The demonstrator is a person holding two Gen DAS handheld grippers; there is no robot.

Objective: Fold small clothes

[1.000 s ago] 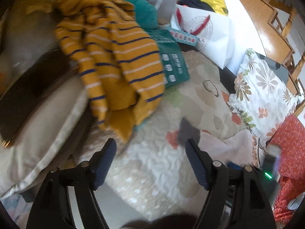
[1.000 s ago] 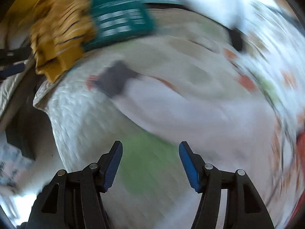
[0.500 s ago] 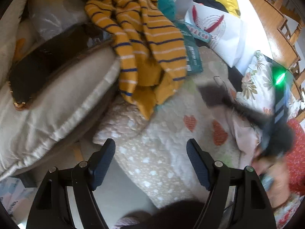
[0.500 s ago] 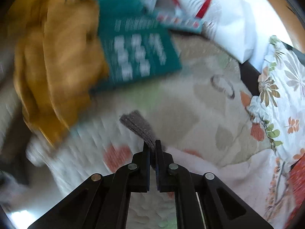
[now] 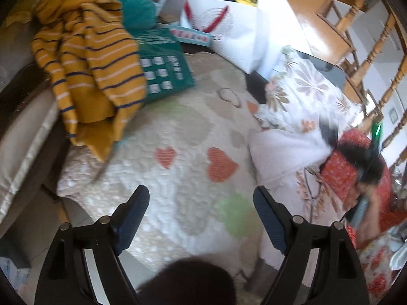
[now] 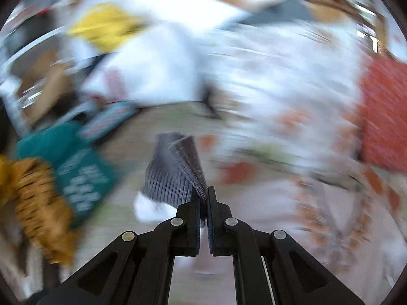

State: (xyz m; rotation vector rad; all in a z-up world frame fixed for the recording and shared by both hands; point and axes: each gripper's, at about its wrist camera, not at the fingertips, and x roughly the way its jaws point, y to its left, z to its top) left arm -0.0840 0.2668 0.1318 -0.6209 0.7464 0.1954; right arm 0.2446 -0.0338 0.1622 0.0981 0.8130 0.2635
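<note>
In the right wrist view we see our right gripper (image 6: 203,198) pinching a grey ribbed cuff (image 6: 175,172) at lower centre, while only the left view shows our left gripper (image 5: 201,211), its jaws just widened, empty over the heart-print quilt (image 5: 178,178).

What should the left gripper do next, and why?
Probably it should reach toward the pale garment and take a free edge. The right gripper is shut on the garment's grey ribbed cuff, while the left gripper is open, its jaws having just opened wider, with nothing between them, over the quilt.
</note>
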